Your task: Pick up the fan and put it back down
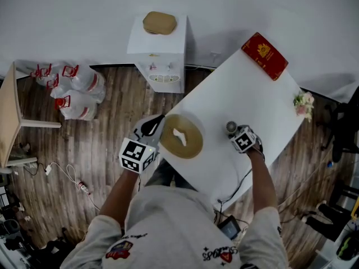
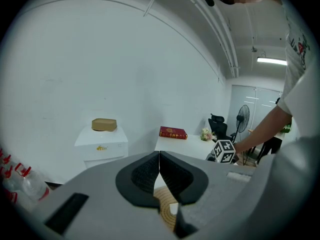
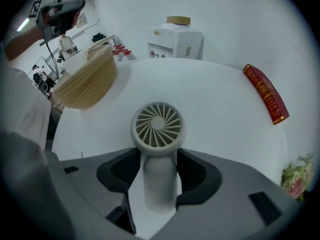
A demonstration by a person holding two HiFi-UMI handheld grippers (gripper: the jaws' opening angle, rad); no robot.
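A small white hand fan lies flat on the white table. In the right gripper view its round grille points away from me and its handle runs back between the jaws. My right gripper points steeply down with its pads against both sides of the handle. Its marker cube covers most of the fan in the head view, where the right gripper sits over it. My left gripper is shut with nothing between its pads. It hovers at the table's left edge beside a straw hat.
A red book lies at the table's far corner, and a small bunch of flowers at its right edge. A white water dispenser with a brown box on top stands against the wall. Water bottles lie on the wooden floor.
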